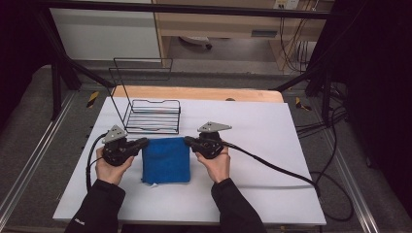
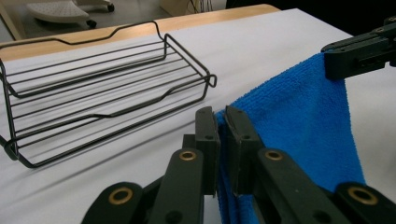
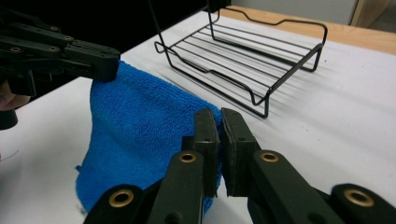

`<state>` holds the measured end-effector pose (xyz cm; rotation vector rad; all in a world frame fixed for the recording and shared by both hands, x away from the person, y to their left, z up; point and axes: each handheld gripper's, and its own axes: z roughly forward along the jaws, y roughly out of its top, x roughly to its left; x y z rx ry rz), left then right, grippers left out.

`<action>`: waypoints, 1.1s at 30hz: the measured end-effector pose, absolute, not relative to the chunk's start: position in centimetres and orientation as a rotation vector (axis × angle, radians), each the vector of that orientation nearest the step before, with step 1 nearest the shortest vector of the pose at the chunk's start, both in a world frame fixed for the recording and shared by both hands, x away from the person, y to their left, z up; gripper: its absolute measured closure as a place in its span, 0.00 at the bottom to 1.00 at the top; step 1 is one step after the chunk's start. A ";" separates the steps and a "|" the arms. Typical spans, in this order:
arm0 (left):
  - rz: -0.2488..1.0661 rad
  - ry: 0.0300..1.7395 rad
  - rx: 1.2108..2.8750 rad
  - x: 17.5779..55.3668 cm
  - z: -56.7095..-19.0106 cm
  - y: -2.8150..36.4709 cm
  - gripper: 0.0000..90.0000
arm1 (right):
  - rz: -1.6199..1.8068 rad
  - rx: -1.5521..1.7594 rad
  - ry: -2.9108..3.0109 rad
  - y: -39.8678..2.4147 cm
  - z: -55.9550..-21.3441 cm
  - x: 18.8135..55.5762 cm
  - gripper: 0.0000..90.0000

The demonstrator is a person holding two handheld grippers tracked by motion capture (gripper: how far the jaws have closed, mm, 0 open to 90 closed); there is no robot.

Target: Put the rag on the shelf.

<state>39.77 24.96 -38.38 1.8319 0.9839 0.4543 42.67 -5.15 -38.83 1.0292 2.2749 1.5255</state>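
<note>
From the high view, the left tool (image 1: 142, 142) and right tool (image 1: 188, 141) are each pinching a far corner of the blue cloth (image 1: 165, 160), which is lying on the white surface (image 1: 272, 145) just in front of the wire rack (image 1: 151, 116).

In the left gripper view, the jaws are clamping the cloth's edge (image 2: 223, 122), the rack (image 2: 102, 84) sitting beyond.

In the right gripper view, the jaws are gripping the other corner (image 3: 219, 122); the cloth's held edge is running hand to hand, parallel to the rack's long side.

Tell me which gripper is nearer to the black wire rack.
Left. The left gripper pinches the blue towel corner just below the wire rack; the right gripper holds the other corner, off the rack's right end.
</note>
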 end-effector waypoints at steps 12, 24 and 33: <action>0.504 0.938 1.790 38.7 -36.5 24.6 0.94 | 1.588 0.971 2.205 -6.0 -36.9 41.7 0.96; 0.535 0.911 1.724 37.8 -34.7 24.7 0.94 | 1.623 0.891 2.142 -6.1 -34.5 40.8 0.96; 0.561 0.907 1.690 37.5 -33.8 25.2 0.94 | 1.658 0.859 2.103 -5.8 -33.5 40.5 0.96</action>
